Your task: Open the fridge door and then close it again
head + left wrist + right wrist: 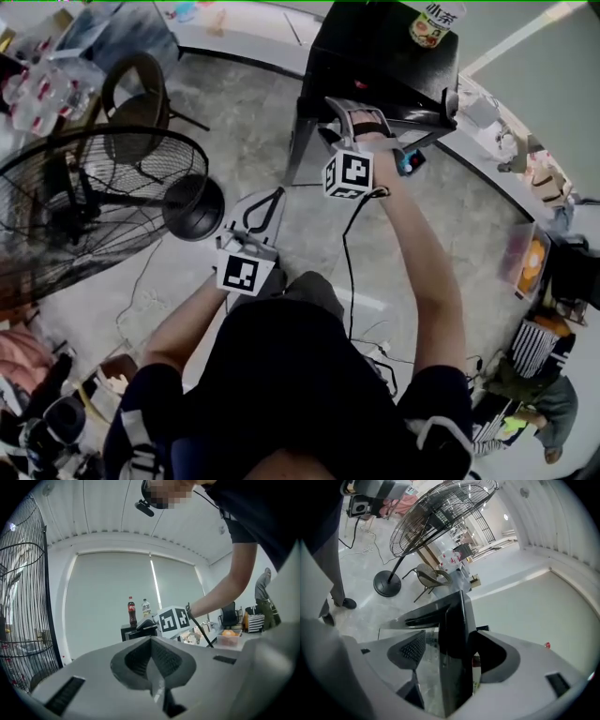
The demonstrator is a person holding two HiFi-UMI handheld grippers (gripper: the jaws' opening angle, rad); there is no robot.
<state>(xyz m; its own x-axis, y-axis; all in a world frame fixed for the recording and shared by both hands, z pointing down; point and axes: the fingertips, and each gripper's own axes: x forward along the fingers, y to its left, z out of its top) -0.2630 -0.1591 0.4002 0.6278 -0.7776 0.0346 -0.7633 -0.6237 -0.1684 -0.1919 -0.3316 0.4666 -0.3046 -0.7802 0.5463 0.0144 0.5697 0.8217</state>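
Slipping is the main risk: the right gripper [454, 656] is clamped only on the thin edge of the door [451, 616] of the black fridge [375, 56], and the door seems partly open. A pull away from the hinge arc could free the edge. A hard swing may shake the bottles [132, 611] on top. The left gripper [152, 660], jaws together and empty, hangs apart, near the fan [94, 202].
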